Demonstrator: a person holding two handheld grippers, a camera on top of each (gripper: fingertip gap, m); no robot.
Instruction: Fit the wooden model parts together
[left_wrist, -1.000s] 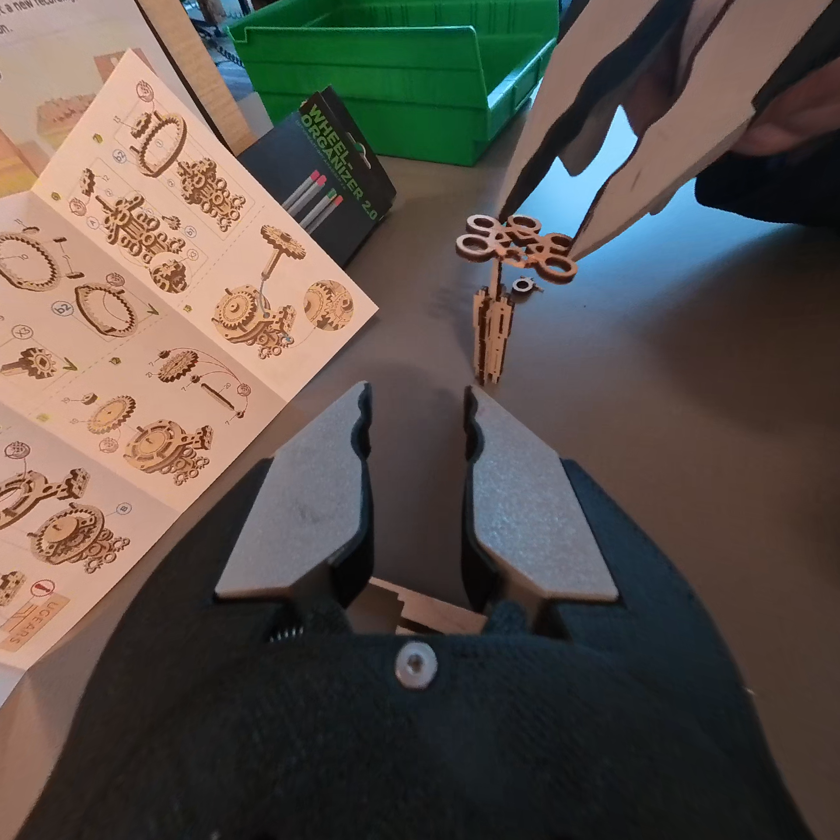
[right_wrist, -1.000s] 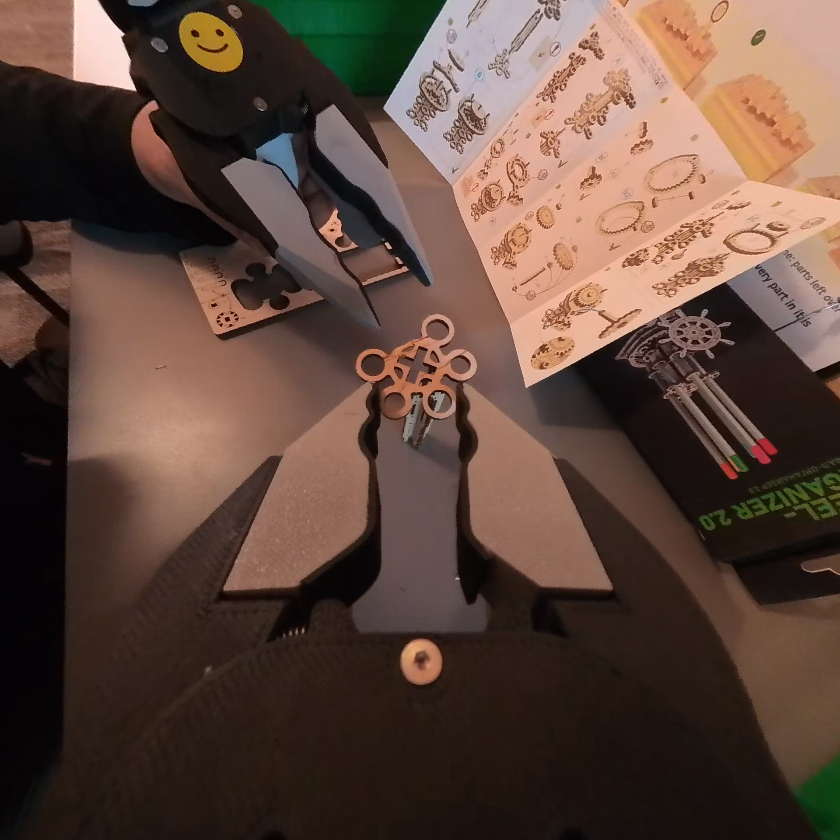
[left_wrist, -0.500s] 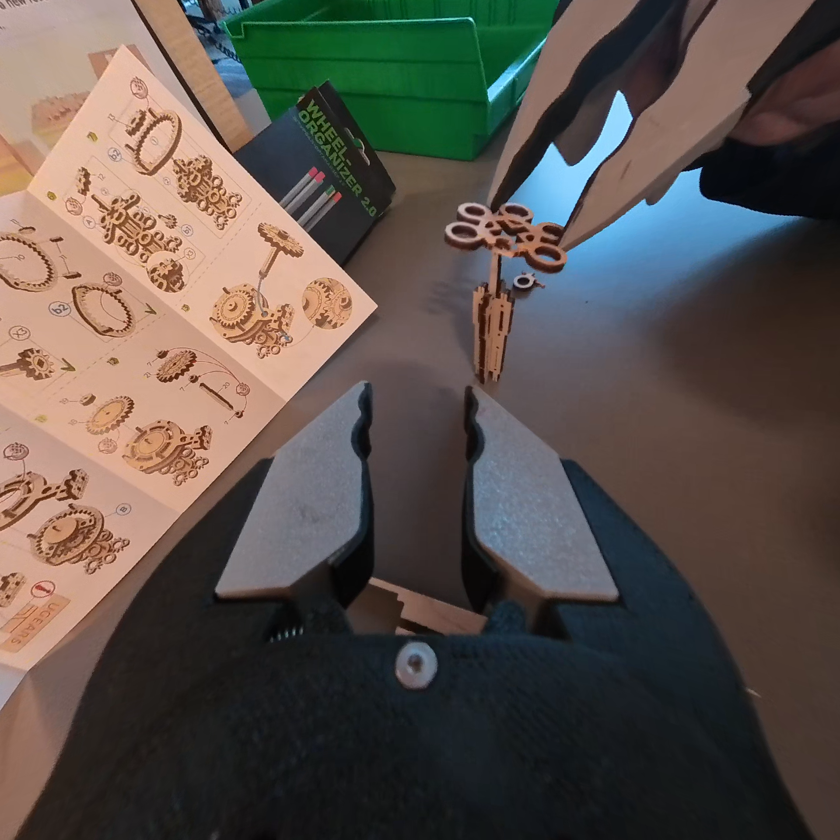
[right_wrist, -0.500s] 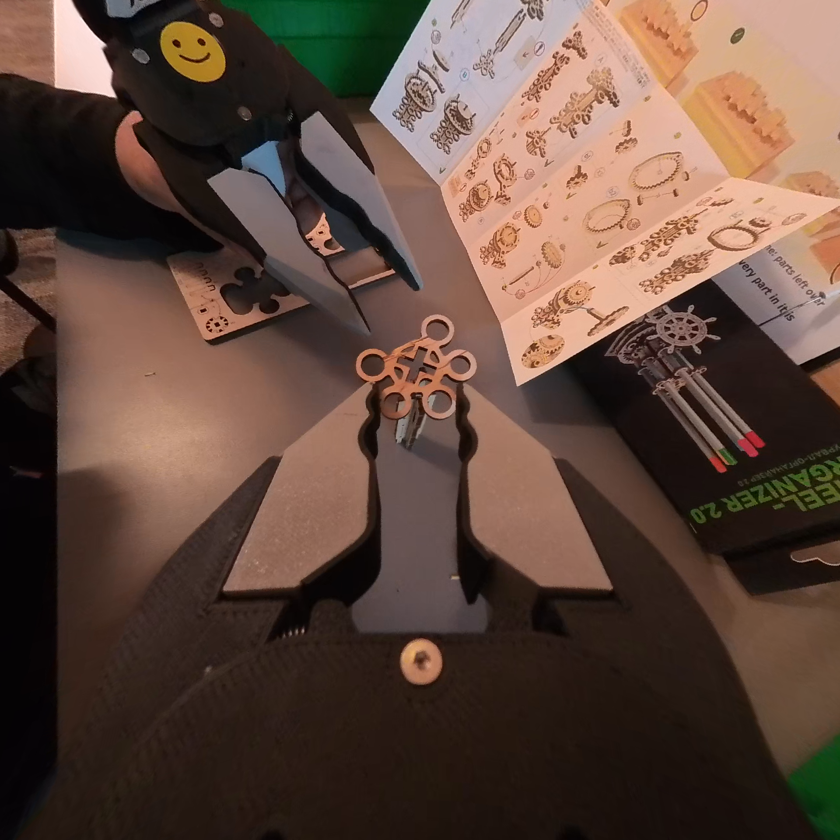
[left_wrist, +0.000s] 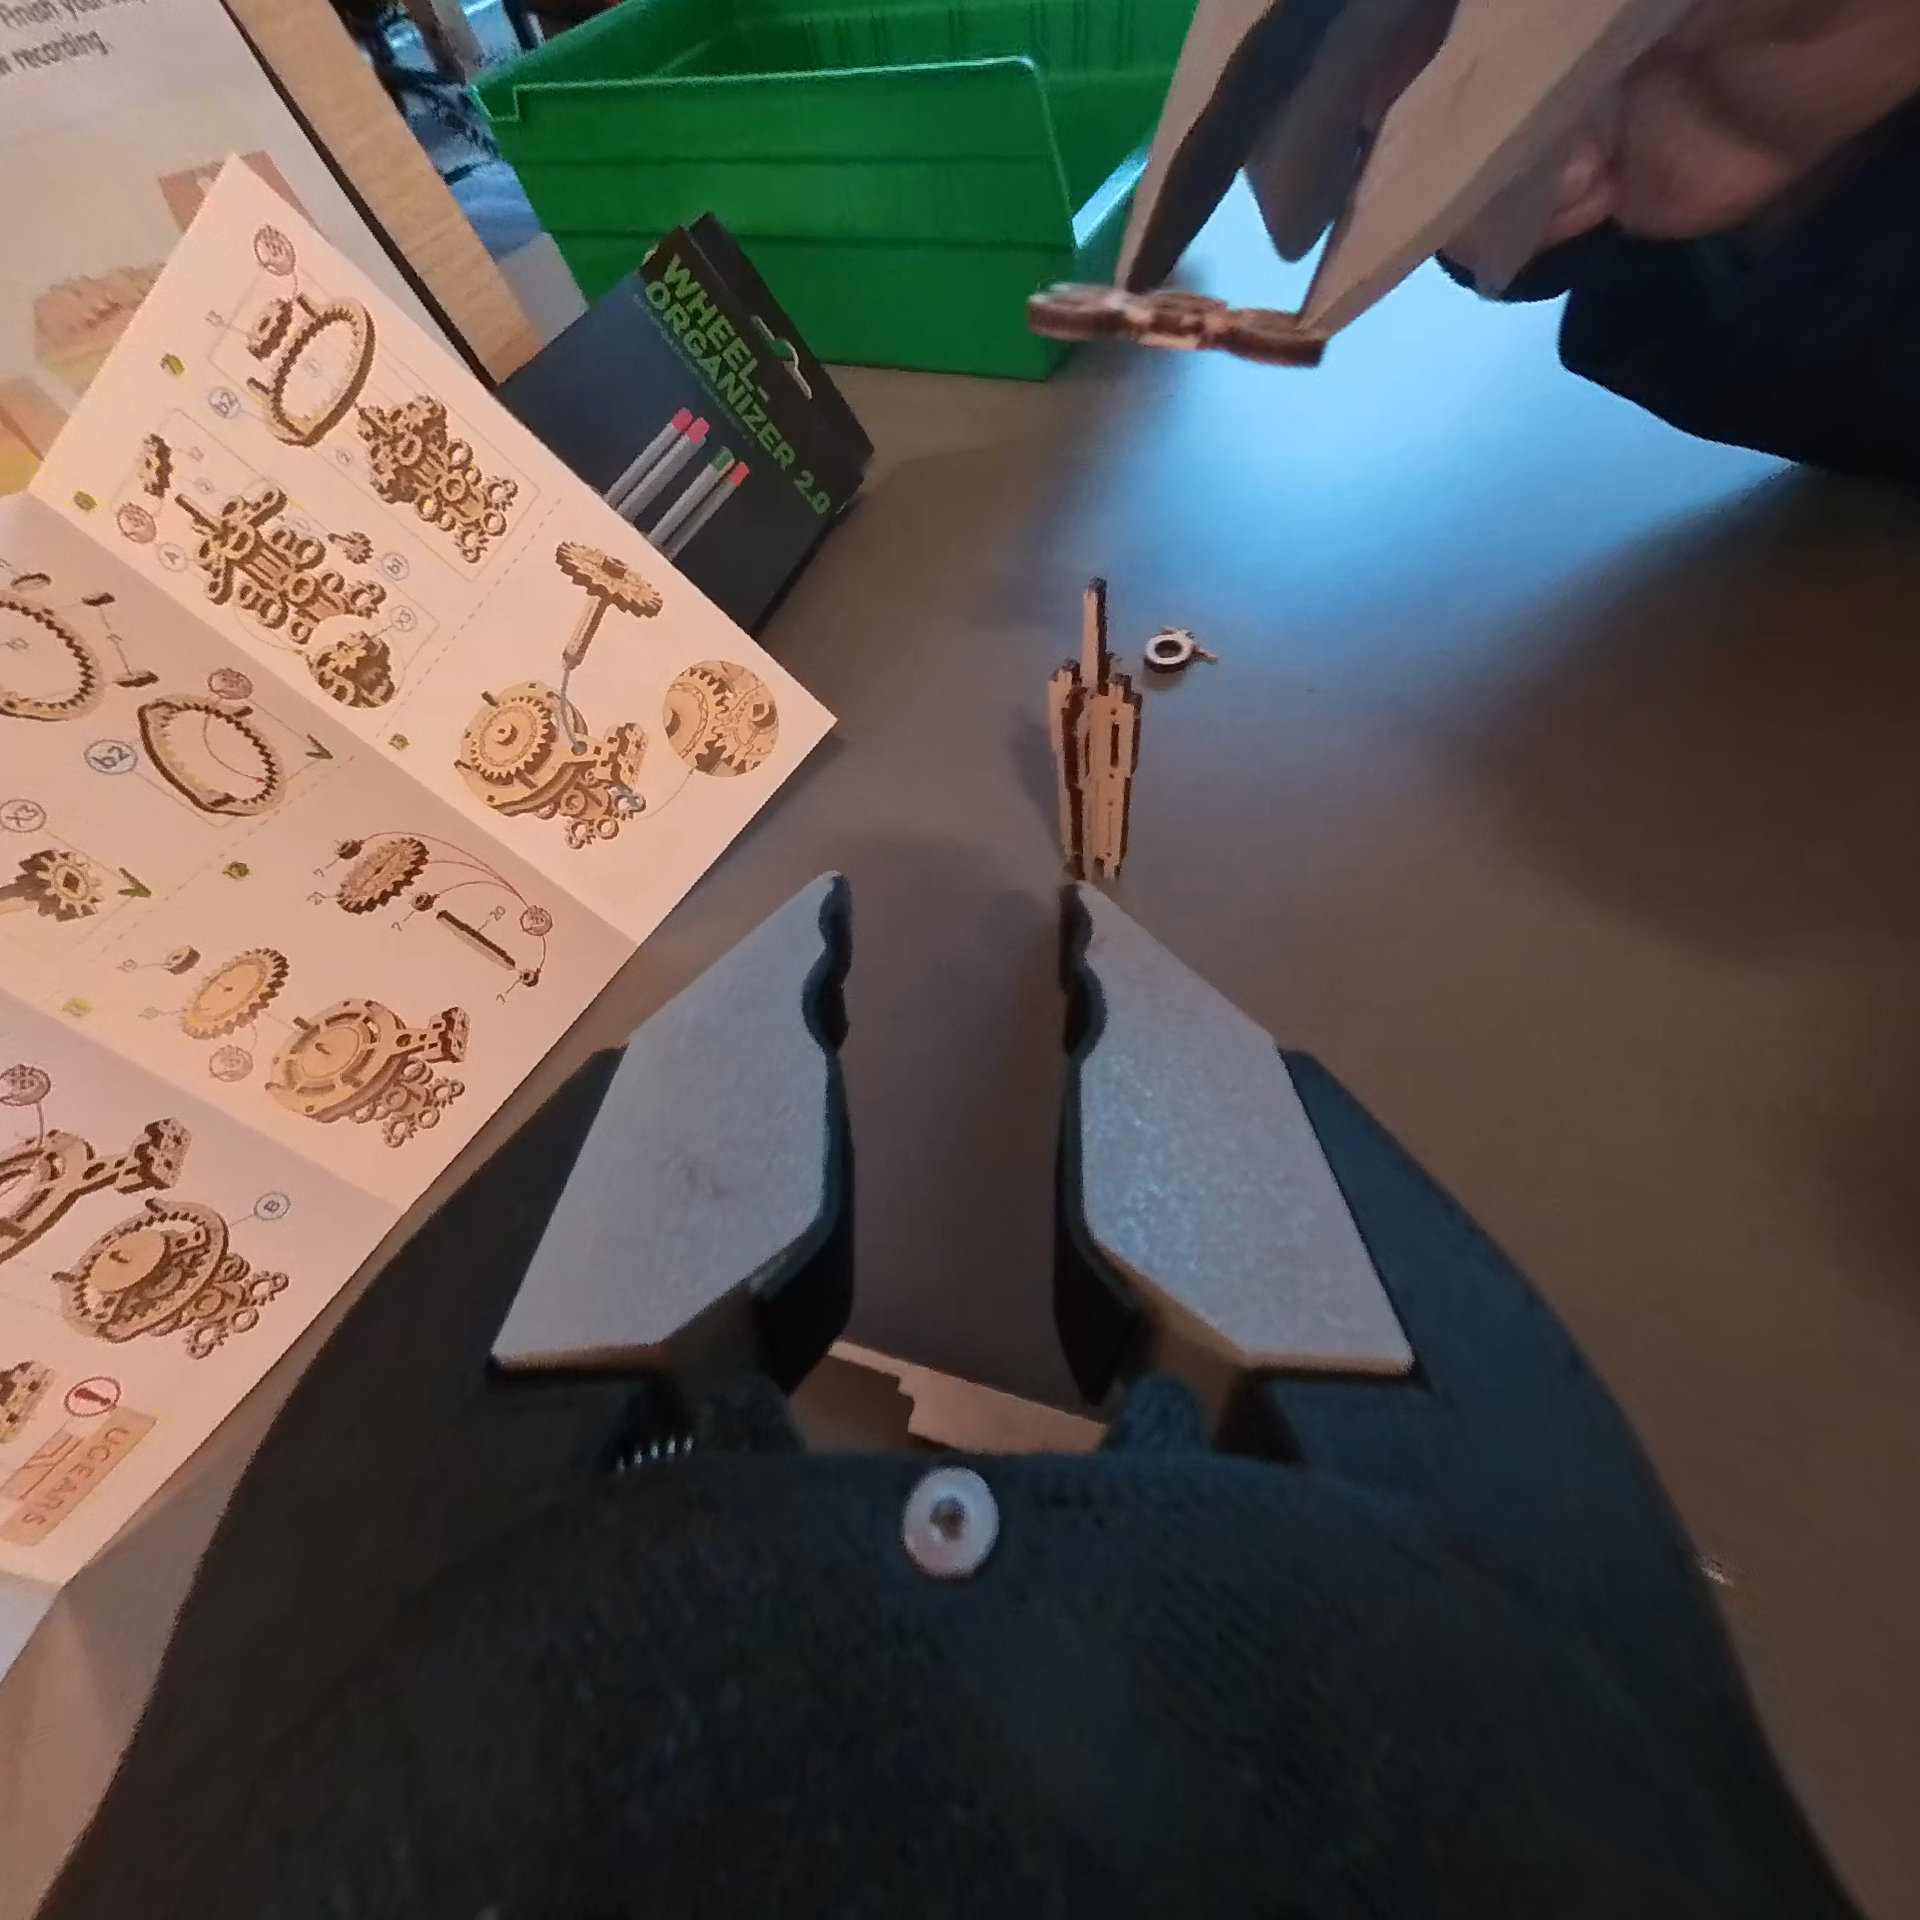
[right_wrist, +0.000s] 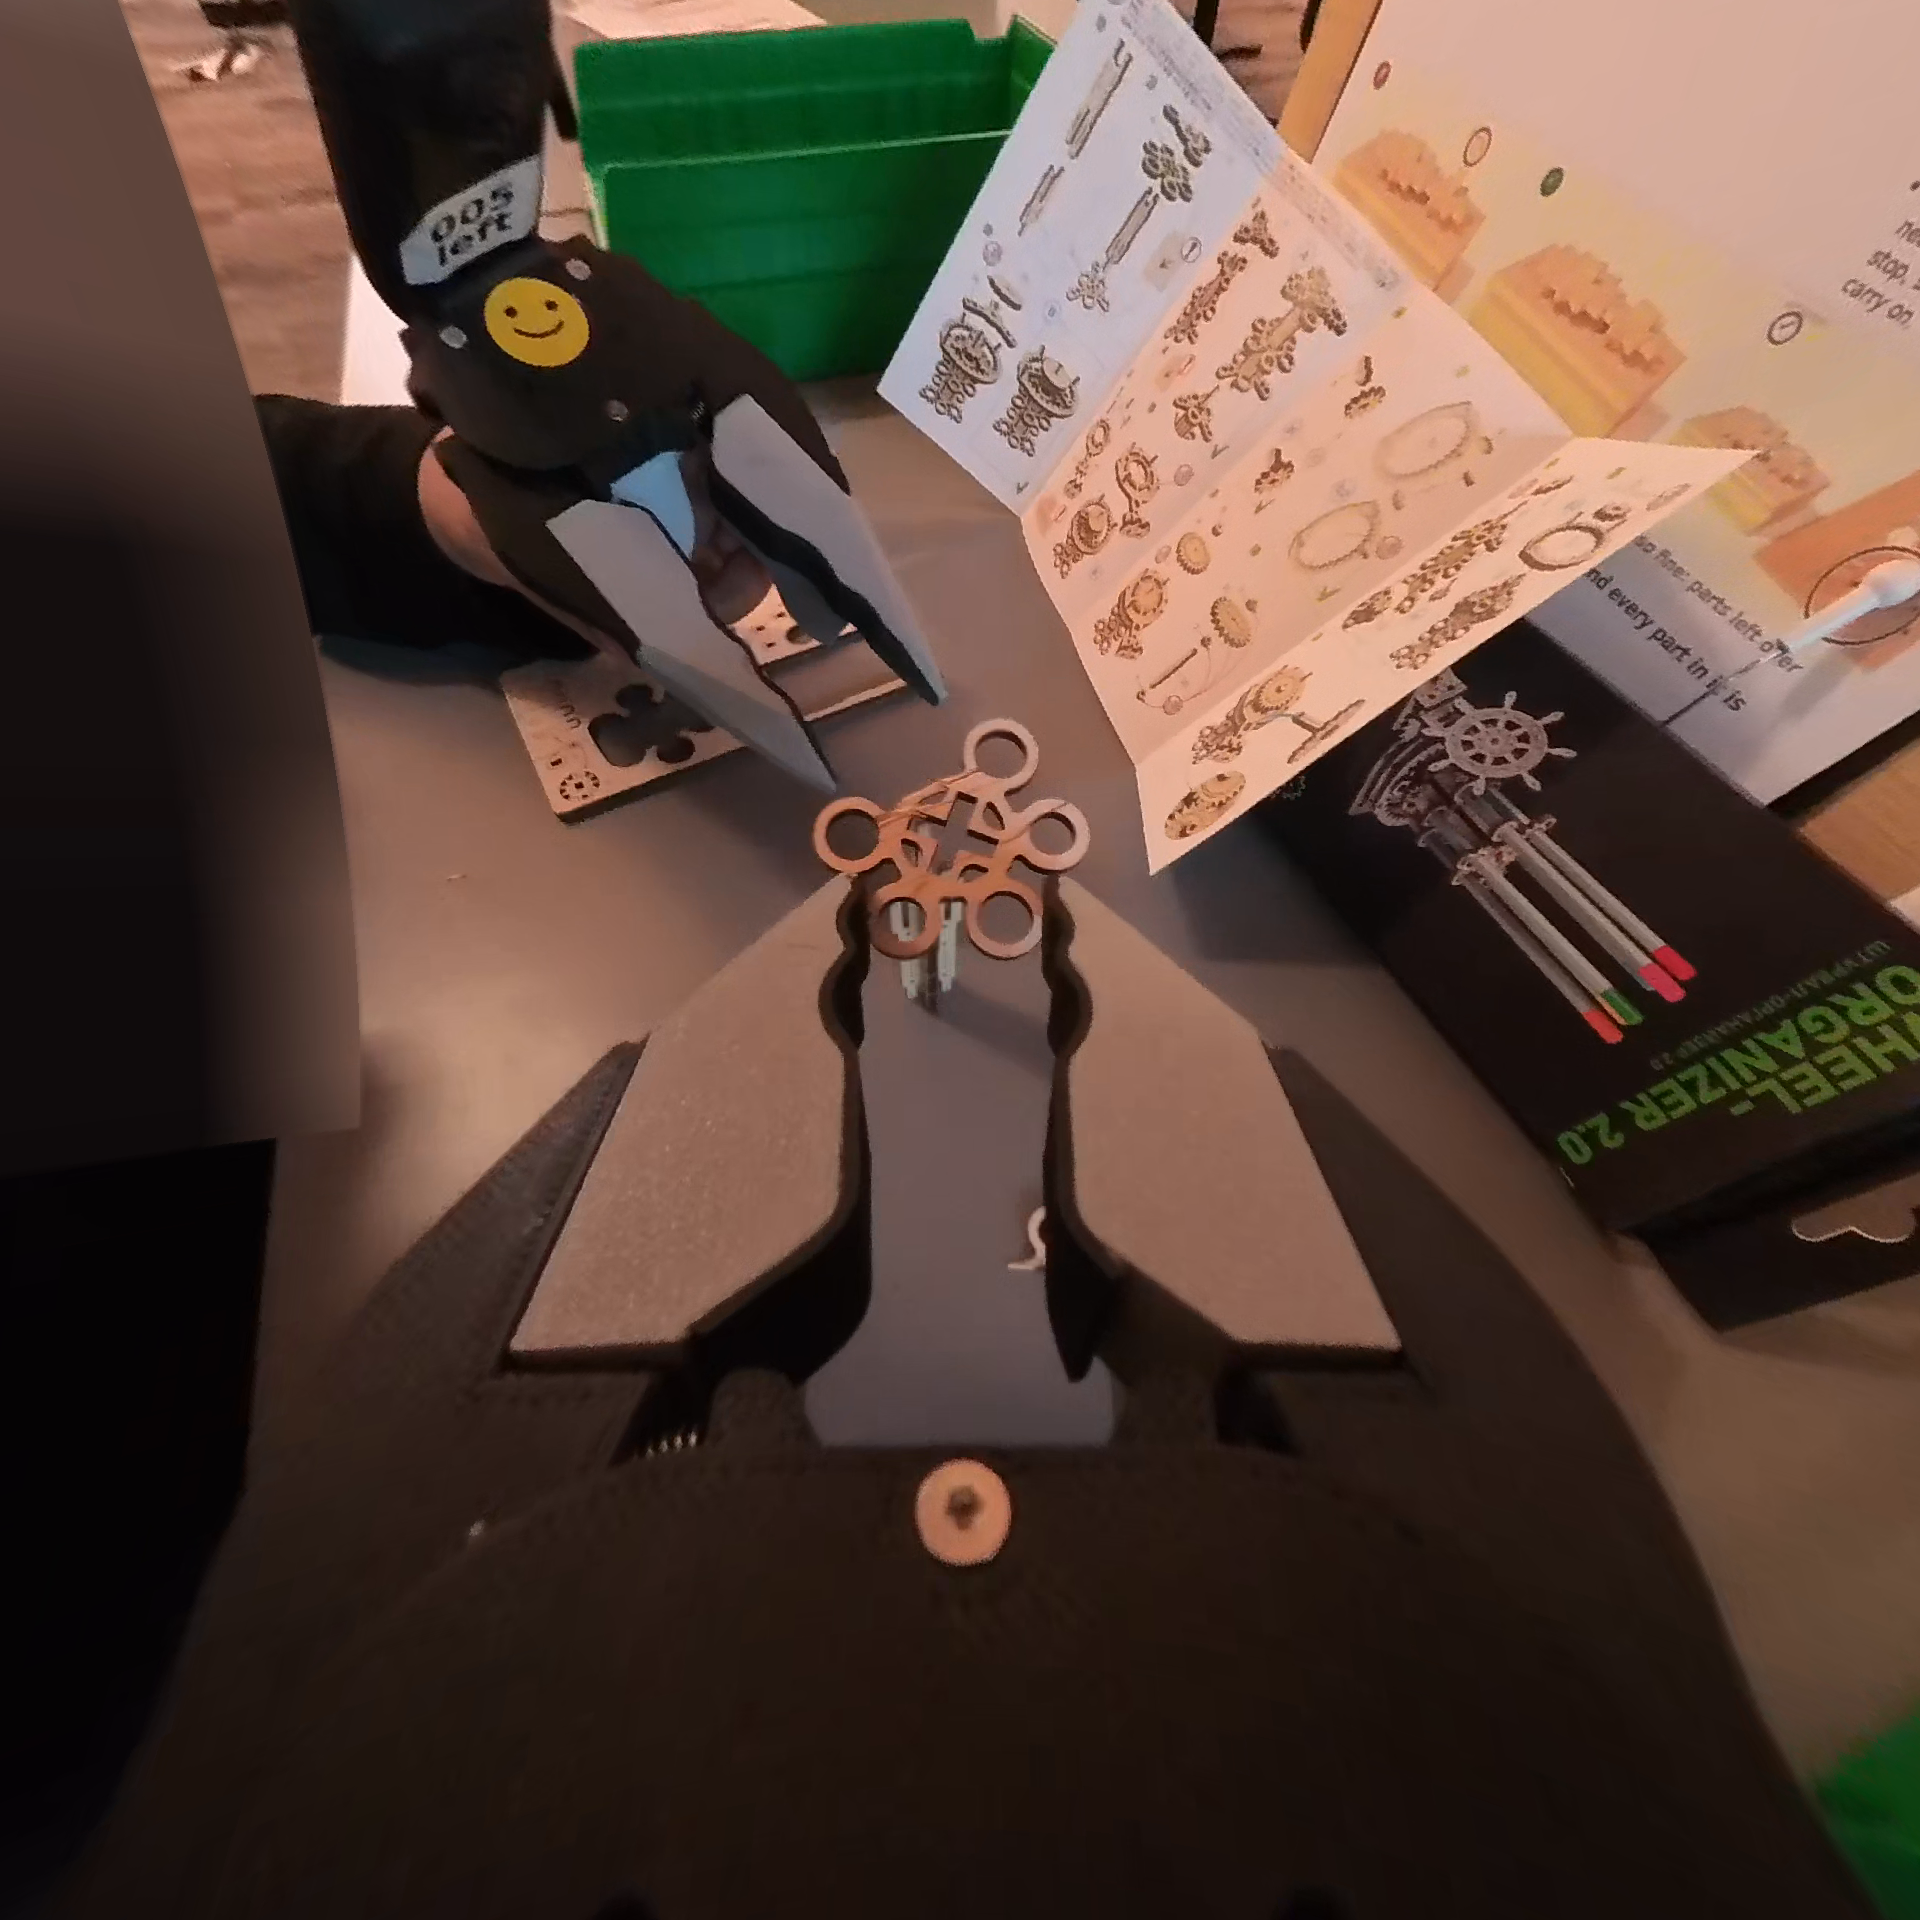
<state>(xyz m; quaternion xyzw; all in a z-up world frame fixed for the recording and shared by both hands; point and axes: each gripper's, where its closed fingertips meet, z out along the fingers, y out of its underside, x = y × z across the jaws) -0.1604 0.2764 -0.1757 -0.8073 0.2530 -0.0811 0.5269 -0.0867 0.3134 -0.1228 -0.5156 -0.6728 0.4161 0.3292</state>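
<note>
A: R gripper (right_wrist: 954, 920)? 
B: Clamped on the ringed wooden plate (right_wrist: 951, 857), held flat, above the upright wooden post (left_wrist: 1093, 753). Plate is clear of the post's tip.
A: L gripper (left_wrist: 954, 930)?
B: Fingers apart, nothing between them, tips just short of the post's base, low over the table (left_wrist: 1455, 935).
A: Other bits?
B: Small ring (left_wrist: 1169, 652) just behind the post. Instruction sheet (left_wrist: 343, 748) left of post, green bin (left_wrist: 831, 177) well behind.
</note>
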